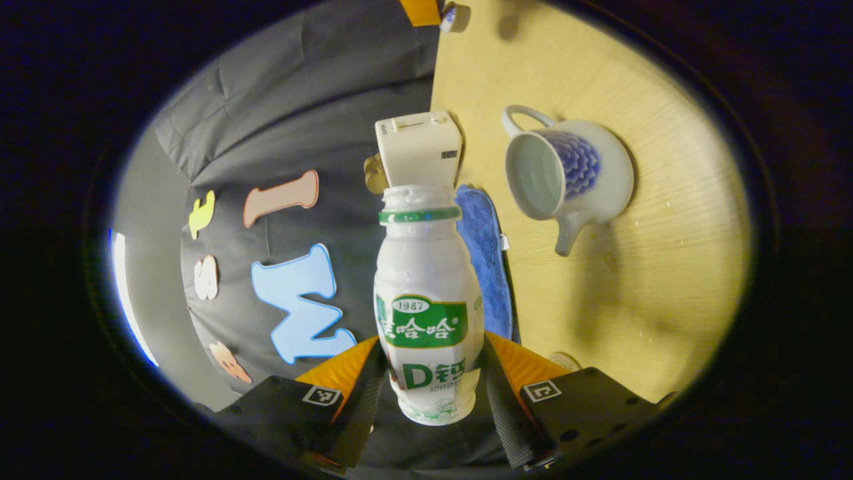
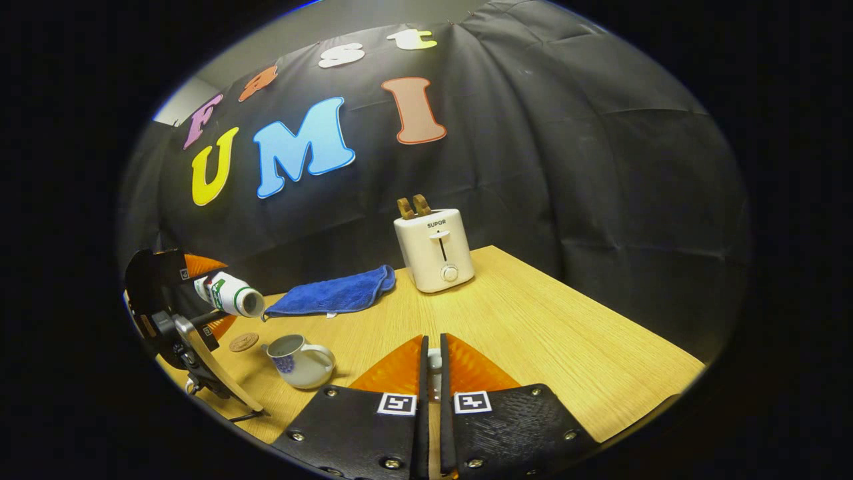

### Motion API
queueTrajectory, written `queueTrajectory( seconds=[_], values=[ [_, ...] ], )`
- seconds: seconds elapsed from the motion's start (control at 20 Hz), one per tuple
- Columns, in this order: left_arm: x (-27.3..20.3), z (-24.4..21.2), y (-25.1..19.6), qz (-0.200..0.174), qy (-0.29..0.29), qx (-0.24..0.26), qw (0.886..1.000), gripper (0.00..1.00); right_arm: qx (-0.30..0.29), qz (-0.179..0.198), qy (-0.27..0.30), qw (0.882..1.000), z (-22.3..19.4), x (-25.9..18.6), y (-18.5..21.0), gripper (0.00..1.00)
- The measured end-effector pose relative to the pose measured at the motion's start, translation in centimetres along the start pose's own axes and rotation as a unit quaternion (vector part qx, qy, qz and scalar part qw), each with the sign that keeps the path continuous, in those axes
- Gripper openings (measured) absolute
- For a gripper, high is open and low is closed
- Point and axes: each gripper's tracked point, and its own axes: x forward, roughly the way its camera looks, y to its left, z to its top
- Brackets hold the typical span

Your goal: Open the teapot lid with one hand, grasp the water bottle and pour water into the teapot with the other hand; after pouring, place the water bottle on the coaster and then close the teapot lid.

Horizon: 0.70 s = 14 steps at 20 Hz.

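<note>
My left gripper [image 1: 430, 347] is shut on the white water bottle [image 1: 426, 300], which has a green label and no cap. In the right gripper view the left gripper [image 2: 212, 293] holds the bottle [image 2: 230, 297] on its side, its mouth pointing over the table a little above the teapot [image 2: 300, 360]. The white teapot [image 1: 566, 177] with blue pattern stands open, its inside visible. A round brown coaster [image 2: 244, 342] lies beside it. My right gripper [image 2: 433, 347] hovers over the table, its fingers almost together on a small white piece, the teapot lid [image 2: 434, 363].
A white toaster [image 2: 434, 257] with two slices in it stands at the back of the wooden table [image 2: 546, 333]. A blue cloth [image 2: 333, 293] lies to its left, near the wall. In the left gripper view the toaster [image 1: 418, 150] and cloth [image 1: 483, 260] sit just beyond the bottle.
</note>
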Motion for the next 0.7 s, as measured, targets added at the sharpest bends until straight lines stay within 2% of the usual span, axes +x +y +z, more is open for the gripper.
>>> queueTrajectory(
  seconds=[0.15, 0.25, 0.4, 0.55, 0.7],
  values=[
    [-0.6, -0.8, -0.2, -0.006, -0.004, -0.078, 0.997, 0.89, -0.012, 0.002, -0.002, 1.0, 0.5, 0.1, 0.8, 0.06],
    [-0.8, -1.3, -0.4, -0.016, -0.005, -0.148, 0.989, 0.89, -0.021, 0.005, -0.004, 1.0, 0.9, 0.2, 1.8, 0.06],
    [-1.0, -2.4, -0.1, -0.02, -0.01, -0.249, 0.968, 0.89, -0.034, 0.017, -0.002, 0.999, 1.1, 0.5, 3.7, 0.06],
    [-1.6, -4.3, -0.6, -0.011, -0.003, -0.319, 0.948, 0.89, -0.042, 0.031, -0.001, 0.999, 1.4, 0.8, 6.1, 0.06],
    [-2.3, -7.2, -2.1, -0.015, 0.014, -0.389, 0.921, 0.89, -0.051, 0.045, 0.0, 0.998, 1.3, 1.3, 8.6, 0.06]
  ],
)
